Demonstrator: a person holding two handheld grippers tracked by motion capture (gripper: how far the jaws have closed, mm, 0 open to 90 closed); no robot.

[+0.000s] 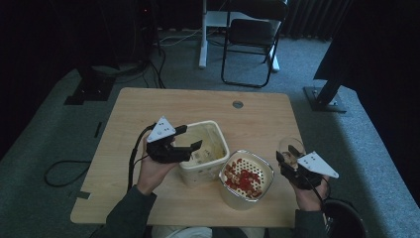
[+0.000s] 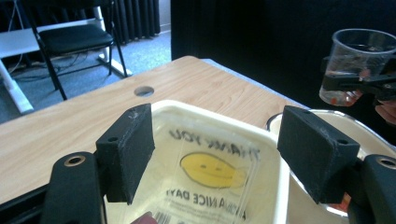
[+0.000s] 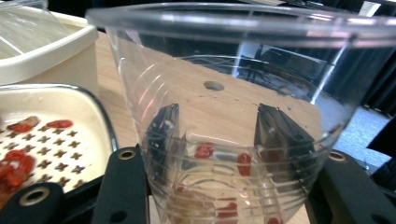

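Observation:
My left gripper (image 1: 189,137) (image 2: 224,154) is open, with nothing between its jaws. It hovers over the near left rim of a cream square tub (image 1: 218,136) (image 2: 219,119) lined with a clear bag that bears a yellow smiley. My right gripper (image 1: 288,153) (image 3: 215,140) is shut on a clear plastic cup (image 1: 289,145) (image 2: 357,65) (image 3: 224,93), held upright above the table's right side. A few red bits and some liquid lie in its bottom. A white bowl (image 1: 270,173) (image 3: 108,126) with a perforated insert and red pieces stands between tub and cup.
The wooden table (image 1: 148,109) has a round cable hole (image 1: 237,104) (image 2: 144,91) near its far edge. A black folding chair (image 1: 252,34) stands on the carpet behind. A dark round bin (image 1: 346,218) sits off the table's near right corner.

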